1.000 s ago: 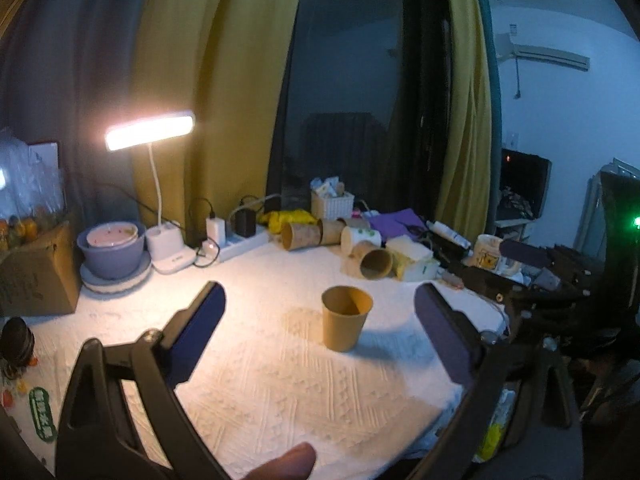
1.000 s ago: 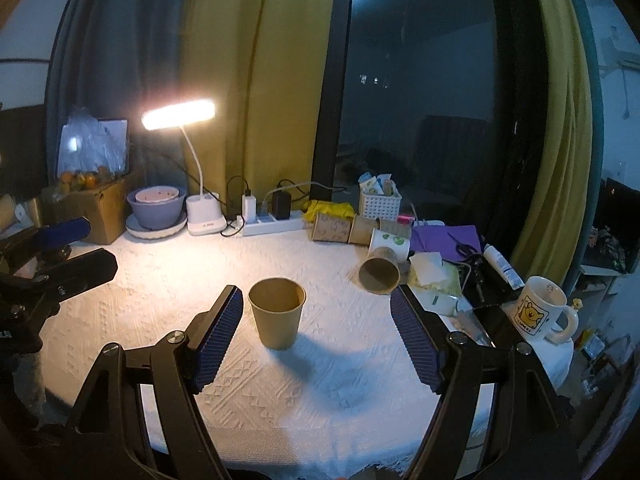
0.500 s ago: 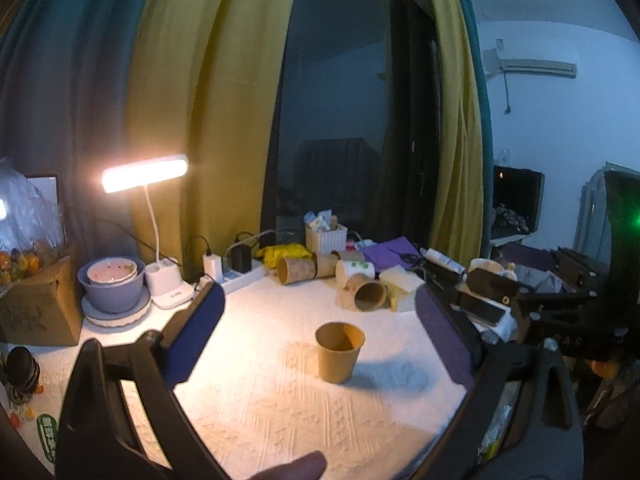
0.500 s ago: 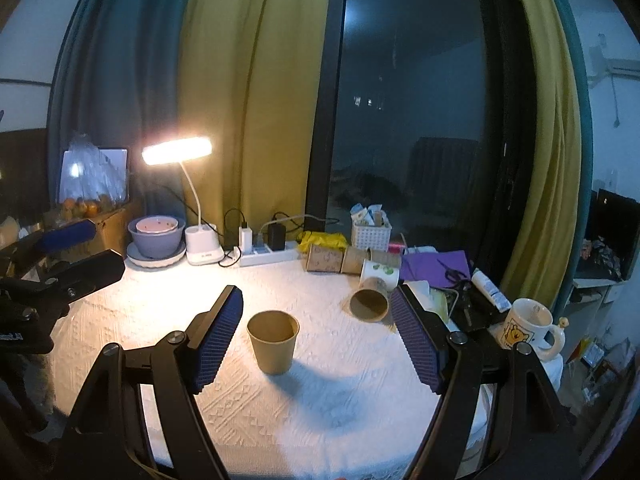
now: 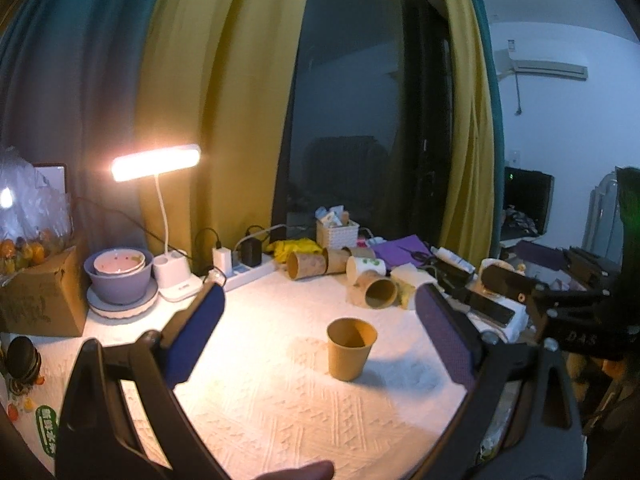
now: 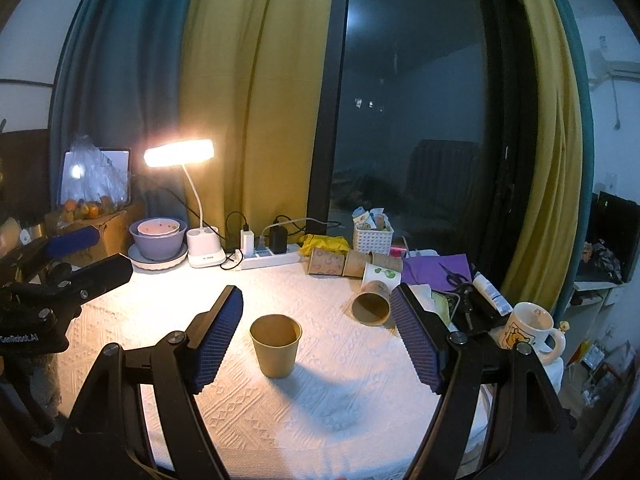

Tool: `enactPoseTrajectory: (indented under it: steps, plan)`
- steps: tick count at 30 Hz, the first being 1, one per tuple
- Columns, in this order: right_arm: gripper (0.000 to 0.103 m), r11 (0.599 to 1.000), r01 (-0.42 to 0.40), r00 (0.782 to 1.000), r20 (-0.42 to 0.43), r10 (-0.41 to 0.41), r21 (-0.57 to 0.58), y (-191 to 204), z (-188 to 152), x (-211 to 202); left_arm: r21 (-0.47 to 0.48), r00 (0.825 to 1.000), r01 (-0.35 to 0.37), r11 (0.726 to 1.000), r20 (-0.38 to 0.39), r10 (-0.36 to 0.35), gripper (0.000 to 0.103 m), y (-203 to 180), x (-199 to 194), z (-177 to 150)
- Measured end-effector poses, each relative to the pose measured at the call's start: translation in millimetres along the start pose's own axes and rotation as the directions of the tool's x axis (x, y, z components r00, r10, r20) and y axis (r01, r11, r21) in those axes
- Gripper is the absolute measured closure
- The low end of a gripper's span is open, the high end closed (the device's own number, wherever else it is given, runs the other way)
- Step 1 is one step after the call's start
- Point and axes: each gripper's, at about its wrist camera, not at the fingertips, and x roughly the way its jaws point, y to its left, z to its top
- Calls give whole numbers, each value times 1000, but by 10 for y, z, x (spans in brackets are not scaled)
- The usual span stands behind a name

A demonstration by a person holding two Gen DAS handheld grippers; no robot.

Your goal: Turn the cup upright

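A brown paper cup (image 5: 351, 348) stands upright, mouth up, on the white tablecloth (image 5: 280, 408); it also shows in the right wrist view (image 6: 276, 345). My left gripper (image 5: 320, 332) is open and empty, held back from the cup with the cup between its blue pads. My right gripper (image 6: 316, 336) is open and empty, also back from the cup, which stands left of centre between its pads. Each gripper shows at the edge of the other's view.
Several paper cups lie on their sides at the back (image 6: 370, 306). A lit desk lamp (image 6: 180, 154), bowls (image 6: 158, 236), a power strip (image 6: 272, 258), a white basket (image 6: 372, 236), a purple folder (image 6: 436, 274) and a Pooh mug (image 6: 530, 326) ring the table.
Both grippers have drawn back and risen a little from the cup, which looks smaller and lower in both views. The cup has stayed upright in place.
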Motion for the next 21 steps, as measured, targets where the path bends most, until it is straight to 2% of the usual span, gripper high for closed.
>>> enactPoseTrajectory:
  steps: [21]
  plan:
    - [24, 1000, -15, 999, -28, 15, -9, 63, -31, 104, -12, 1000, 3, 1000, -18, -3, 6, 37, 55, -59]
